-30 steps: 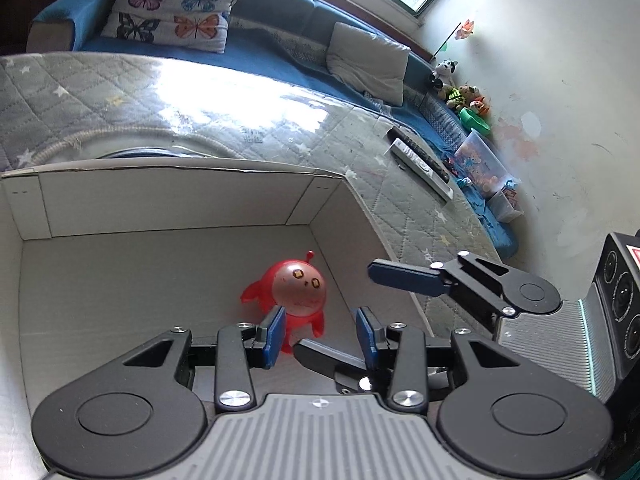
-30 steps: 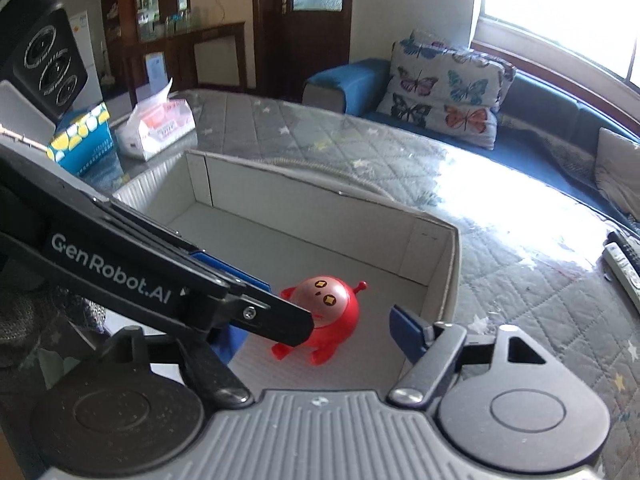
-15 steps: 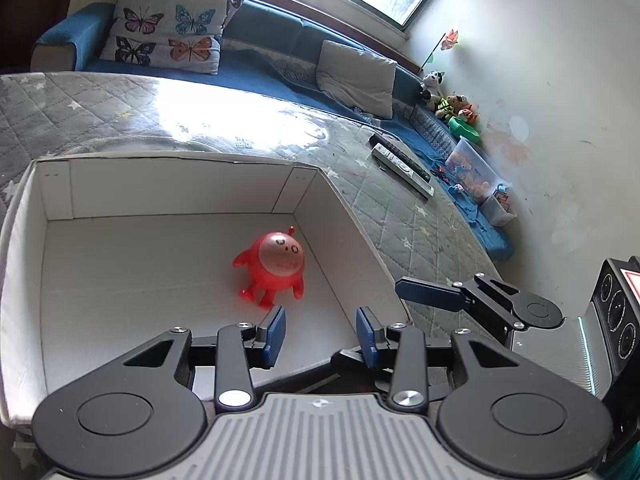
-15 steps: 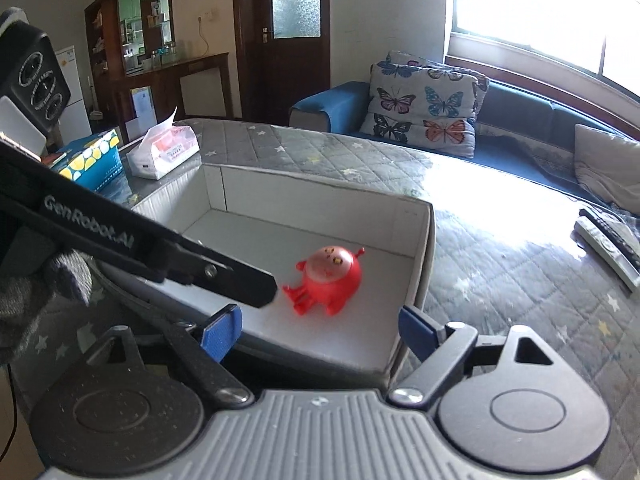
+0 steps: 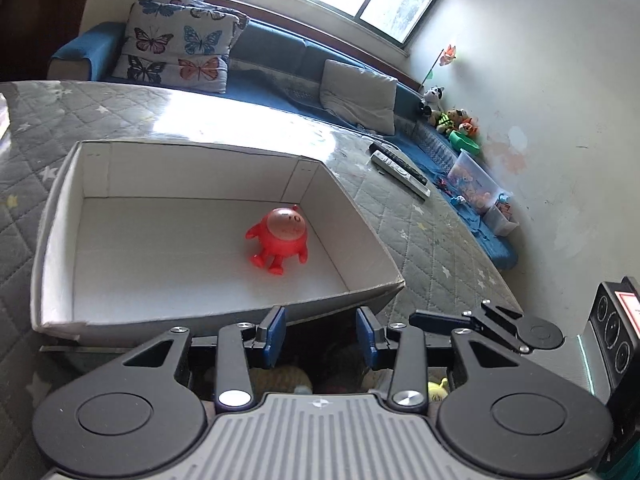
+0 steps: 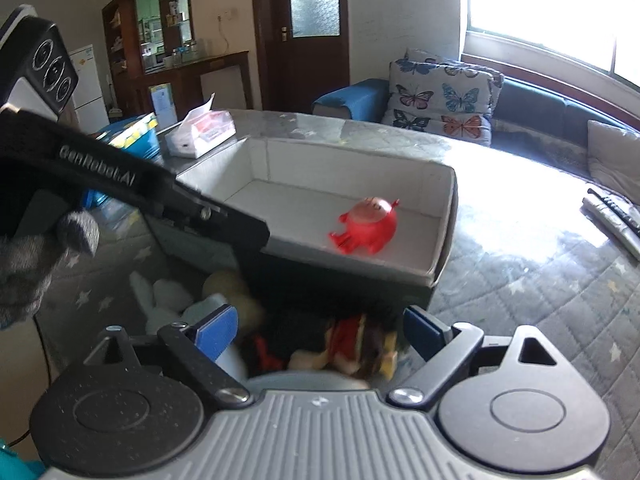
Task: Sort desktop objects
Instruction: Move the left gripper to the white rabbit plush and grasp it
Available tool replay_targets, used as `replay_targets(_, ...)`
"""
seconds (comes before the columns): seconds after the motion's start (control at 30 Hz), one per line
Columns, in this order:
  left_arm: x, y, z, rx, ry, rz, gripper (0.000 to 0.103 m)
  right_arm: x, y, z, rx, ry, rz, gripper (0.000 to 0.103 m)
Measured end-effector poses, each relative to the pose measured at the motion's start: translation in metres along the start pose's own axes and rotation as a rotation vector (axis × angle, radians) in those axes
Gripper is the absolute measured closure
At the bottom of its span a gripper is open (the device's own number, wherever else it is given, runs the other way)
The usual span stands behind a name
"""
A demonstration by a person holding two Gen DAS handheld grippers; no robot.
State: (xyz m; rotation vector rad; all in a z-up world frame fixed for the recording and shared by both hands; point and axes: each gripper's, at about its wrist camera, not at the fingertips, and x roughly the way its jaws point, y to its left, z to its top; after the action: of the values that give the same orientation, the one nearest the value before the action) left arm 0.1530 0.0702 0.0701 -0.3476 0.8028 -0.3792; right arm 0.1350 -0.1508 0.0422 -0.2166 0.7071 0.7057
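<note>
Right wrist view: right claw (image 6: 316,330) gapes empty directly above plush toys (image 6: 344,344); left claw (image 5: 321,332) likewise apart.

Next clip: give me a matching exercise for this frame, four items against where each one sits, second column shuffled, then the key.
Items:
1. red toy figure
2. remote controls
3. tissue box
4. plush toys

Places:
A. on the quilted table, beyond the box's right wall
B. low down, in front of the box's near wall
C. inside the white cardboard box
D. on the table past the box's far left corner

Pairs: 1-C, 2-A, 3-D, 4-B
</note>
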Motion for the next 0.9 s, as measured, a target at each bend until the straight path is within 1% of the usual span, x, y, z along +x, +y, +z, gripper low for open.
replay_targets(0.17,-0.014,0.003,-0.017,-0.012,-0.005,0.013,0.062,-0.008,0.018,-0.011,-0.050,0.007,0.051,0.011)
replay_targets(0.33,-0.024,0.010,-0.037,-0.044,-0.001,0.047,0.062,-0.004,0.036,-0.021,-0.083,0.028,0.102,0.011)
replay_targets(0.6,-0.034,0.023,-0.063,-0.094,0.021,0.076,0.062,0.004,0.054,-0.036,-0.110,0.079,0.133,0.011)
replay_targets(0.77,-0.035,0.030,-0.073,-0.117,0.033,0.077,0.062,0.005,0.065,-0.045,-0.124,0.116,0.172,0.011)
replay_targets(0.9,-0.034,0.036,-0.078,-0.158,0.049,0.065,0.062,0.001,0.076,-0.049,-0.143,0.140,0.231,0.011)
